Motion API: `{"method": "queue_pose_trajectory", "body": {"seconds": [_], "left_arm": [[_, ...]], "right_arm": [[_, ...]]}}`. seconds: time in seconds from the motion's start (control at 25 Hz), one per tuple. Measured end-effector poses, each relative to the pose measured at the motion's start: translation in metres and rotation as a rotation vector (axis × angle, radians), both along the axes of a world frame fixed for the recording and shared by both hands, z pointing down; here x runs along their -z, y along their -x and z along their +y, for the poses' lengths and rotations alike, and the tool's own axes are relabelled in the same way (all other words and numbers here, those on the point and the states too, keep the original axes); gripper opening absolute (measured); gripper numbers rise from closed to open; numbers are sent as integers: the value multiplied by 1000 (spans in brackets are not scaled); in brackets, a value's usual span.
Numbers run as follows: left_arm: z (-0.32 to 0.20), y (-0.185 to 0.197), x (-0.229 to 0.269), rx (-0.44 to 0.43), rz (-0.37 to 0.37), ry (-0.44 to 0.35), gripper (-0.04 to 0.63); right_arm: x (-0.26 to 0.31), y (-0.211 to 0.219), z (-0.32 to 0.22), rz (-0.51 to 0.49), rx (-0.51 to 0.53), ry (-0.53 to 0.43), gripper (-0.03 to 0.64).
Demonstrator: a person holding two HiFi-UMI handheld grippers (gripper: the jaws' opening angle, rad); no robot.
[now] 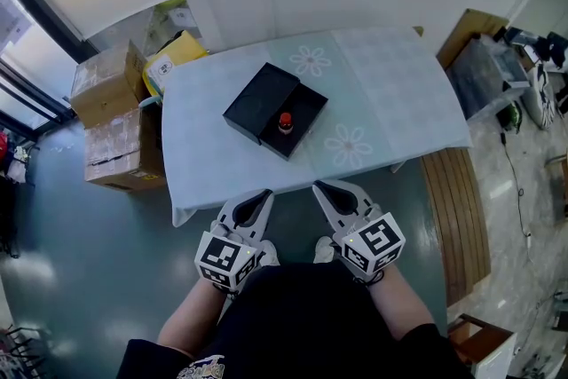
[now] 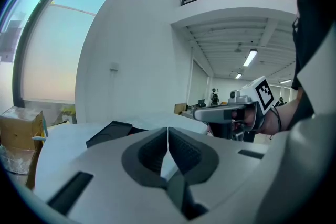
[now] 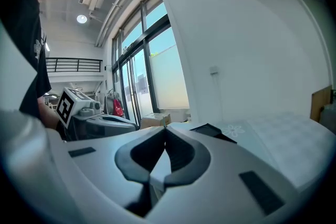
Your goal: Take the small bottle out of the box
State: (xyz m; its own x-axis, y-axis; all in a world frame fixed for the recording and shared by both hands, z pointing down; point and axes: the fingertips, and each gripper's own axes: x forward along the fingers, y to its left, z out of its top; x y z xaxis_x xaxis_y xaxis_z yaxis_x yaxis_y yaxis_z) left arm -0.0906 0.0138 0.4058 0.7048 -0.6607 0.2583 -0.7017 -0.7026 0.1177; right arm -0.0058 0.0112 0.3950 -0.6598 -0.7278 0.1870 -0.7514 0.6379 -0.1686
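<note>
**Bottle [image 1: 285, 122] in its box [image 1: 260, 99]; both tongs closed and empty, off the table's [image 1: 399, 84] near edge.**
I find the bottle standing in the open black box near the table's middle, red cap up, so I judge its long axis vertical. It looks light, rigid and probably smooth, so liable to slip or tip. I would grip the body just under the cap. Left tongs [image 1: 257, 198] and right tongs [image 1: 323, 189] hold nothing.
</note>
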Motion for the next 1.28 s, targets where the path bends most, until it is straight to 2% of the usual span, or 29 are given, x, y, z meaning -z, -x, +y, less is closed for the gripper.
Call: {"method": "queue_pose_trajectory", "body": {"seconds": [0.4,1.0,1.28], "left_arm": [[6,-22,-4,37,-13,12,29],[11,-72,-25,178,-20,40,29],[8,-81,-29,228,-36,53,29]], "right_arm": [[-6,-28,-3,-13,27,15,23],[-20,-72,-19,-38,156,39,23],[-24,-80,-31,-65,190,54,23]]}}
